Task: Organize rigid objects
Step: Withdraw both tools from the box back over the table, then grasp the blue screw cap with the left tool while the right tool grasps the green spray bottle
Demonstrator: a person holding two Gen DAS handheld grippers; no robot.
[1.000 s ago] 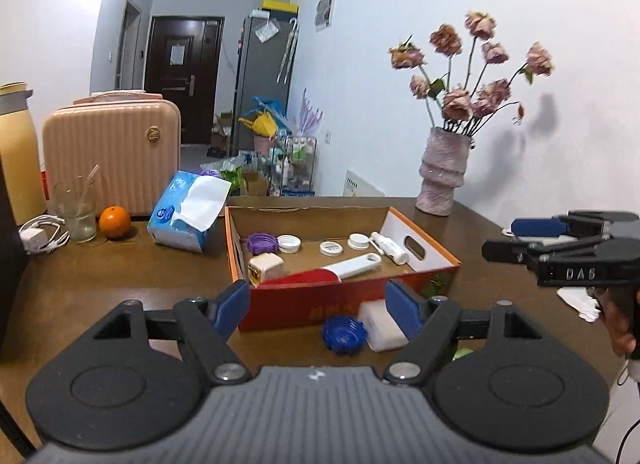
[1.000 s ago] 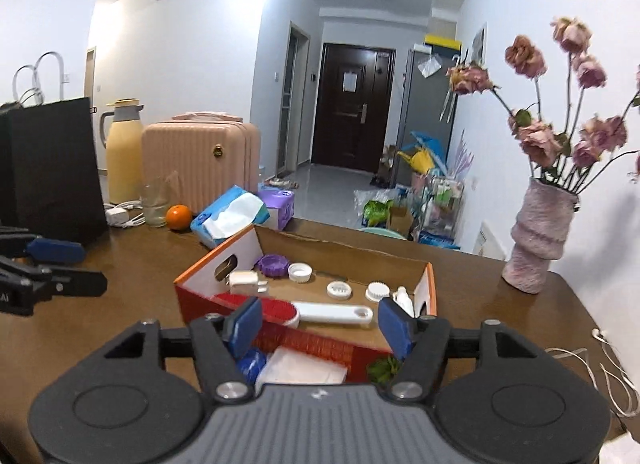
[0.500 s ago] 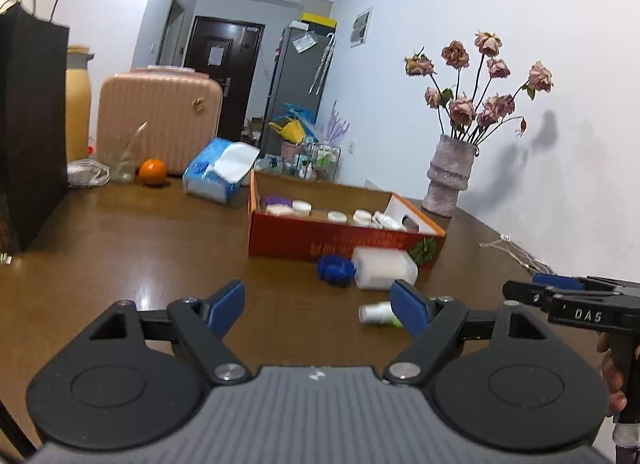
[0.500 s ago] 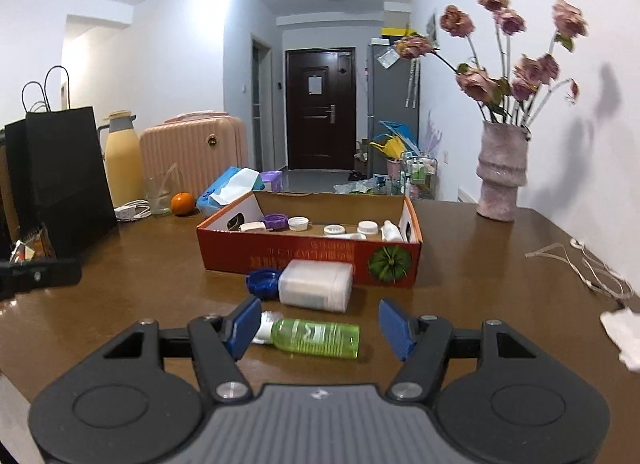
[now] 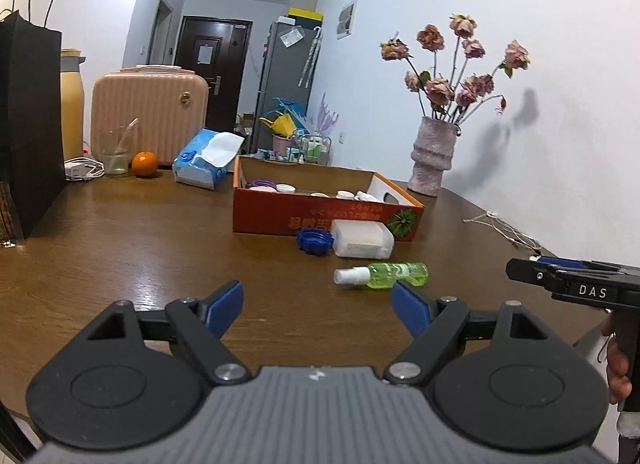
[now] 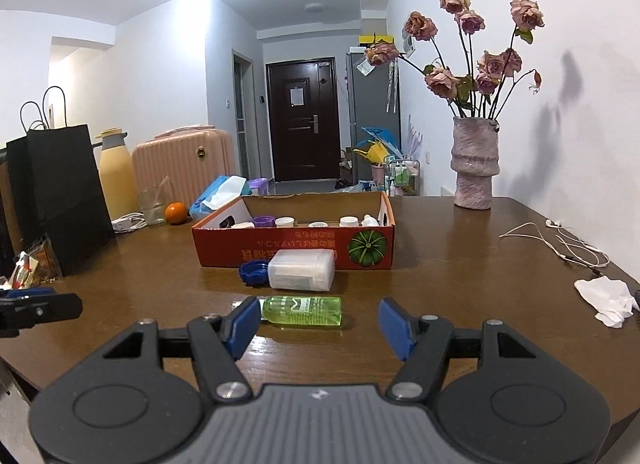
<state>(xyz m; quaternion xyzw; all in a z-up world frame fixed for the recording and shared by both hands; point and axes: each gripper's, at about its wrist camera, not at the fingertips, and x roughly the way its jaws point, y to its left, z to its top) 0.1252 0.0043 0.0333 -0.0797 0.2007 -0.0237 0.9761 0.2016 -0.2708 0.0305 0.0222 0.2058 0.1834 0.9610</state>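
A red cardboard box stands mid-table with caps and small white bottles inside. Against its near wall lie a blue cap and a white plastic case. Nearer to me, a green spray bottle lies on its side. My left gripper is open and empty, short of the bottle and to its left. My right gripper is open, low over the table just before the bottle, and is not touching it. Each gripper shows at the edge of the other's view.
A pink vase of dried roses stands at the back right. White earphones and a crumpled tissue lie on the right. On the left are a black paper bag, a yellow flask, a pink case, a glass, an orange and a tissue pack.
Both grippers have drawn back from the box and sunk toward the table. The box now looks farther off and the green bottle has come into view. The left jaws stand slightly wider.
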